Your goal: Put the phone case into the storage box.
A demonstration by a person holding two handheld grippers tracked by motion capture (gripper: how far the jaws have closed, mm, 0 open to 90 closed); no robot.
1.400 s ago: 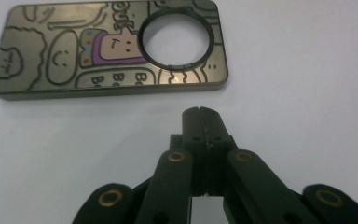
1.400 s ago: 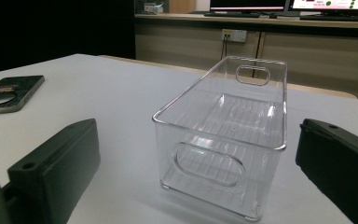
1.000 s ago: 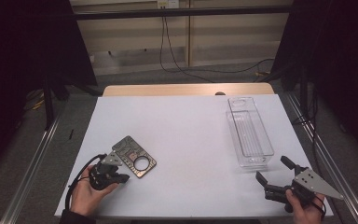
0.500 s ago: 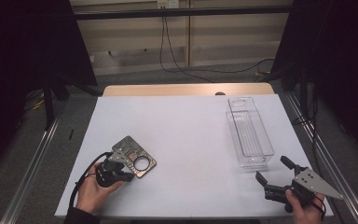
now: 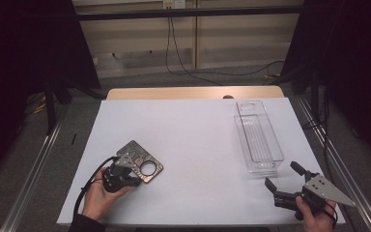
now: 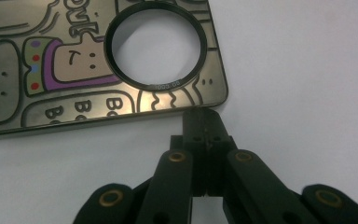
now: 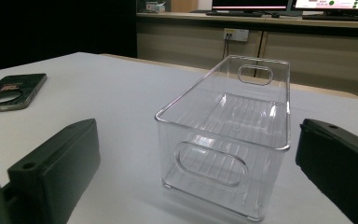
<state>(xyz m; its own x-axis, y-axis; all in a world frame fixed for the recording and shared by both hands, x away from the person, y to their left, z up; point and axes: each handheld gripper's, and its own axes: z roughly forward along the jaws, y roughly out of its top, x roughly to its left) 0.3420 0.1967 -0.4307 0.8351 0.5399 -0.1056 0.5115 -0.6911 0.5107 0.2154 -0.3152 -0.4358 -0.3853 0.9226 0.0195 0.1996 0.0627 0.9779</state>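
— Left gripper [image 6: 204, 122]: where's it sit against the flat bronze-coloured cartoon plate with the round hole [image 5: 140, 161]?
— Jaws pressed together, tips at the plate's near edge, by its corner; the plate lies flat just ahead.
— And the right gripper [image 5: 284, 183]?
— Jaws spread, well apart from it, facing the clear plastic bin [image 7: 235, 128].

I've got a flat, dark metallic plate [image 5: 139, 161] lying on the white table's [image 5: 193, 140] near-left area, printed with cartoon doodles and pierced by a round hole. Well apart on the right, I see a clear plastic bin [image 5: 258, 137], long and narrow, upright, empty, with handle cut-outs at both ends.
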